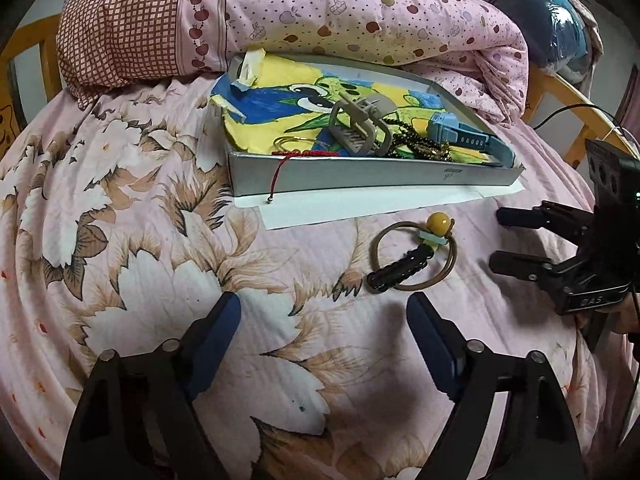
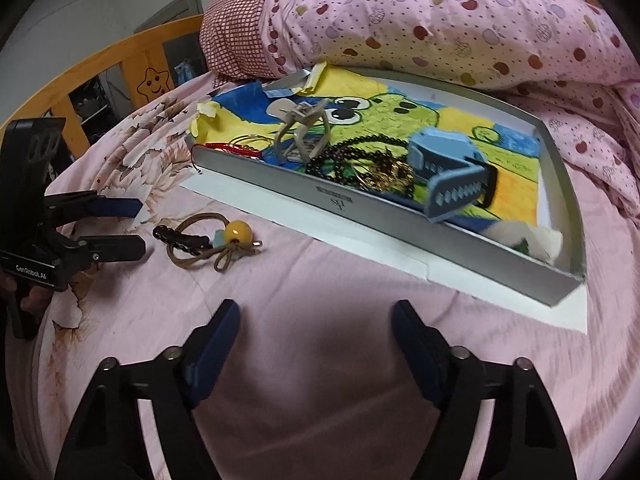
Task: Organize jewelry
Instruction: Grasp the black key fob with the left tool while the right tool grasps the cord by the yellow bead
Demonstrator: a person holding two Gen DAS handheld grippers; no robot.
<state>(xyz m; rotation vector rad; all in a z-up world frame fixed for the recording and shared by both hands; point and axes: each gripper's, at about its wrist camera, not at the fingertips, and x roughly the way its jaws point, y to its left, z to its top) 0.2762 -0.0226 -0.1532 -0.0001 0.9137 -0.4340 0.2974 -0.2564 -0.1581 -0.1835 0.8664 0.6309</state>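
left wrist view: beaded hair tie just beyond wide-open, empty left claw, right of centre

The flowered bed carried a paper-backed tray beyond the jaws, a hair tie nearer them.

Bed sheet is pink with big cream and brown flowers. The quilt is pink too, dotted with little red and purple apples, with a maroon checked part at one end. Grey tray is lined with a yellow, blue and green cartoon cloth. Watch is light blue, and the hair tie is brown with a mustard-yellow bead.
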